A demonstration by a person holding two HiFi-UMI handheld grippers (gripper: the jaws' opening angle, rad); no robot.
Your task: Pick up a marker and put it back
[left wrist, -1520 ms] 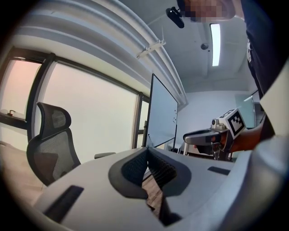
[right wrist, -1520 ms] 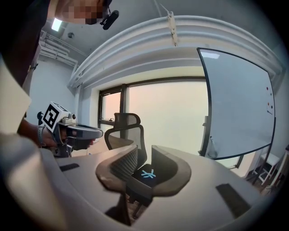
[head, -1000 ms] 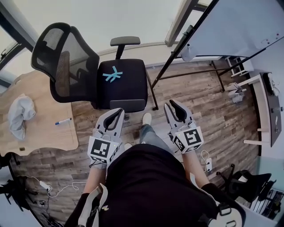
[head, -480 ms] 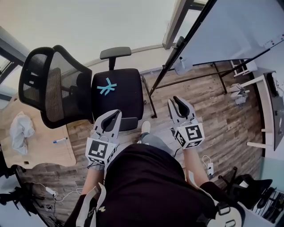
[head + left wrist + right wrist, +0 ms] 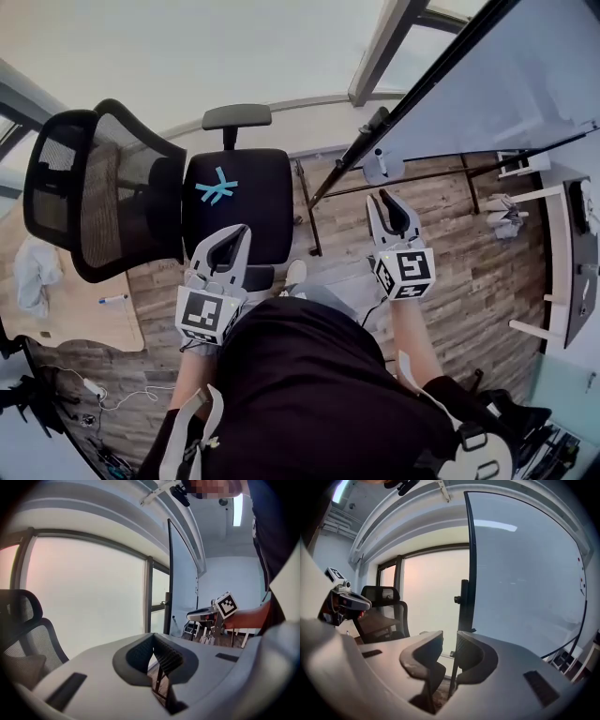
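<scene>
Step in hand: approach, before the pick. The marker (image 5: 112, 299) lies flat on the wooden tabletop (image 5: 80, 323) at the far left, beyond the office chair (image 5: 234, 202) and well apart from both claws. The left claw (image 5: 153, 639) is closed tip to tip and holds nothing. The right claw (image 5: 449, 639) shows only a narrow slit between its pads, also empty, and points toward the whiteboard (image 5: 506, 84). The next move likely requires swinging left past the chair, opening one claw wider, and aligning its pads across the marker barrel.
</scene>
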